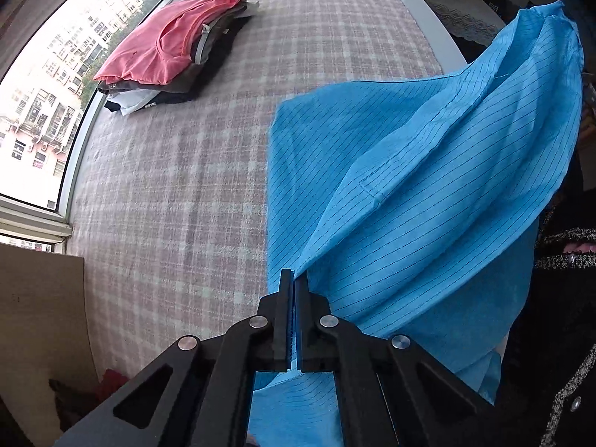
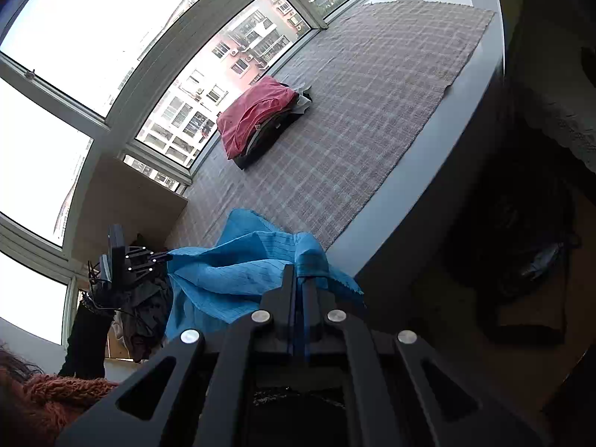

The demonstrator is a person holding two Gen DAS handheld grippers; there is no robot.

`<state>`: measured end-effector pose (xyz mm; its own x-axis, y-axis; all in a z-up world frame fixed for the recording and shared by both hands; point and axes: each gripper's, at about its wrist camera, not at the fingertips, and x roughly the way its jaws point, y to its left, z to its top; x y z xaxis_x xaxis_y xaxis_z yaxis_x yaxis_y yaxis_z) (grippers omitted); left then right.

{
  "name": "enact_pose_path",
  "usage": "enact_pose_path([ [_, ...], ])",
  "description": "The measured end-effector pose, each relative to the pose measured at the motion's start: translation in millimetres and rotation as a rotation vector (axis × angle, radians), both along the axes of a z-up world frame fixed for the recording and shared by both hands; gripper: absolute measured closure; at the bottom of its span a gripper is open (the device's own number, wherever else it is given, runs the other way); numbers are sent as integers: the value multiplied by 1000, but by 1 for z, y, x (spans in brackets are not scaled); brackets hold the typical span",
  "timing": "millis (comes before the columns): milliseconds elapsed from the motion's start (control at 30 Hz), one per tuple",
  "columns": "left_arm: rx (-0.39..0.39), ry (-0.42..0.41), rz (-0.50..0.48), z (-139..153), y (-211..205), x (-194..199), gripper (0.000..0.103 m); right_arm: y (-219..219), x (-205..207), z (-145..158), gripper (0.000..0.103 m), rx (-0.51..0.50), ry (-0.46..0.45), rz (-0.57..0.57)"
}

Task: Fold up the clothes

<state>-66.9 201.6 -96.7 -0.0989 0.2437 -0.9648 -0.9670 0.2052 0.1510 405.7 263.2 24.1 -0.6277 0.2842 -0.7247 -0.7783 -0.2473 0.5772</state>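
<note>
A blue pinstriped garment [image 1: 409,186] hangs between my two grippers above the checked cloth. My left gripper [image 1: 294,279] is shut on one edge of it; the fabric shows between the jaws. In the right wrist view my right gripper [image 2: 298,275] is shut on another edge of the blue garment [image 2: 231,264]. My left gripper [image 2: 164,257] shows at the left of that view, pinching the far corner. The garment sags in loose folds between them.
A stack of folded clothes with a pink shirt on top [image 1: 167,48] lies on the checked cloth [image 1: 178,171] by the window; it also shows in the right wrist view [image 2: 260,119]. A heap of unfolded clothes [image 2: 141,309] sits at the lower left. A wooden board [image 1: 41,305] stands at the left.
</note>
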Motion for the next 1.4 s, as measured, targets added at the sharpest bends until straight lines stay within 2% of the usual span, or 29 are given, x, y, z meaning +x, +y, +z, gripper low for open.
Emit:
enact_pose_path([
  [100,69,23,7,33,-18,-1,103,1,-4,2,100,1,6,9],
  [167,62,24,-16,41,-33,5,103,3,-9,2,100,1,6,17],
  [300,-11,30,-76,13,-52,22,103,7,-18,2,100,-3,3,34],
  [333,-22,36,-83,6,-54,24,99,7,-21,2,100,-3,1,41],
  [433,-14,55,-78,-8,-53,24,96,8,-29,4,100,-3,-4,56],
  [500,-2,68,-87,-7,-53,21,84,9,-31,4,100,-5,-1,60],
  [533,4,77,-91,-7,-53,20,74,9,-31,4,100,-6,1,59],
  [567,6,85,-99,-7,-53,19,70,10,-32,4,100,-7,3,58],
  [600,5,90,-111,-7,-52,19,69,10,-32,4,100,-6,2,56],
  [767,-14,127,-165,-18,-47,18,69,10,-31,3,100,-18,17,46],
  [900,-36,113,-190,-30,-43,14,71,10,-30,5,100,-17,17,34],
  [933,-47,102,-184,-33,-41,11,80,10,-30,5,100,-18,19,32],
  [967,-58,91,-179,-37,-40,8,97,10,-30,6,100,-17,19,30],
  [1000,-63,76,-170,-38,-39,5,101,10,-31,7,100,-13,17,31],
  [1100,-58,22,-138,-35,-37,-3,101,12,-33,14,100,9,13,32],
  [1233,-16,16,-109,-14,-42,-1,102,18,-37,40,100,89,12,34],
  [1300,28,10,-86,8,-48,-3,102,22,-41,60,100,144,13,45],
  [1400,100,49,-52,45,-61,-5,102,30,-56,97,100,255,12,76],
])
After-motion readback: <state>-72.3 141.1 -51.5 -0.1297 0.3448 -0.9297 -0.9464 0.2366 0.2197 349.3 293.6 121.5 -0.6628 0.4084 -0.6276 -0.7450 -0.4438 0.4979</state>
